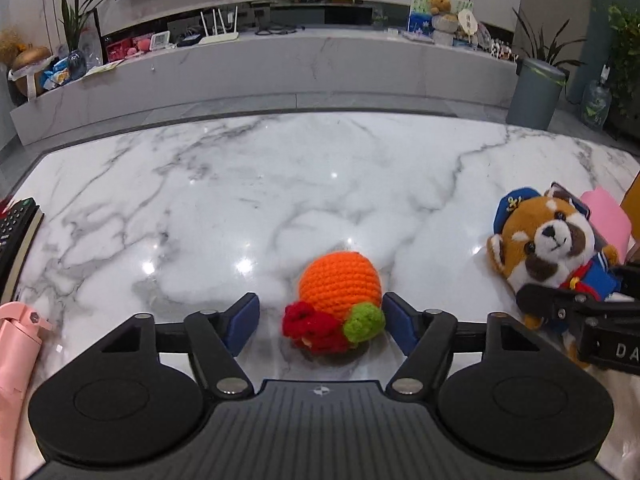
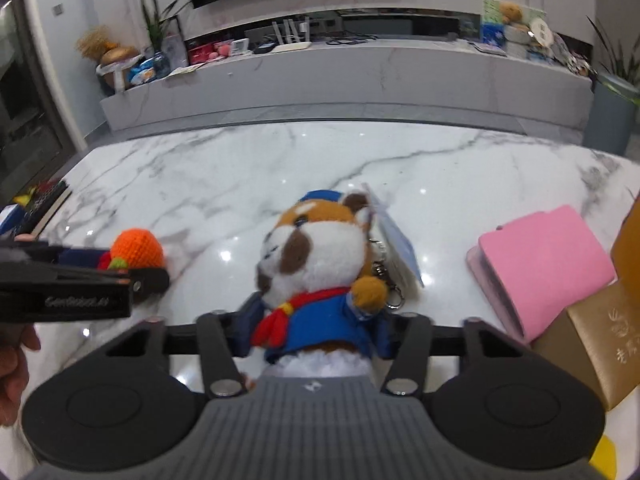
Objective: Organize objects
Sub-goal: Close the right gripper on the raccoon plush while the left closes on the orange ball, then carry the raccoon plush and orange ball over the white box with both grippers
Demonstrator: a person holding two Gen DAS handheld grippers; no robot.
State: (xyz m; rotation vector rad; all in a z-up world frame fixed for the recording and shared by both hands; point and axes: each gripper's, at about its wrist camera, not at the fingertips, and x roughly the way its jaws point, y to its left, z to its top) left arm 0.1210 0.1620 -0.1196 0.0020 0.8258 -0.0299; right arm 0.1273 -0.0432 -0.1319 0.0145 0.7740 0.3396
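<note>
A crocheted orange fruit (image 1: pixel 340 284) with red and green knobs lies on the marble table (image 1: pixel 240 200). My left gripper (image 1: pixel 320 320) is low around it and open: the right pad is against the green knob and the left pad (image 1: pixel 242 320) stands clear of it. The right wrist view shows the same fruit (image 2: pixel 138 250) beside the left gripper's finger (image 2: pixel 152 278). A red panda plush (image 2: pixel 316 248) in a blue sailor jacket lies further right. My right gripper (image 2: pixel 318 326) is shut on its body, with both pads pressed into the jacket.
A pink case (image 2: pixel 548 268) and a gold box (image 2: pixel 592 344) sit right of the plush. A black remote (image 1: pixel 16 232) and a pink object (image 1: pixel 16 344) lie at the table's left edge. A hand (image 2: pixel 12 376) shows at the lower left.
</note>
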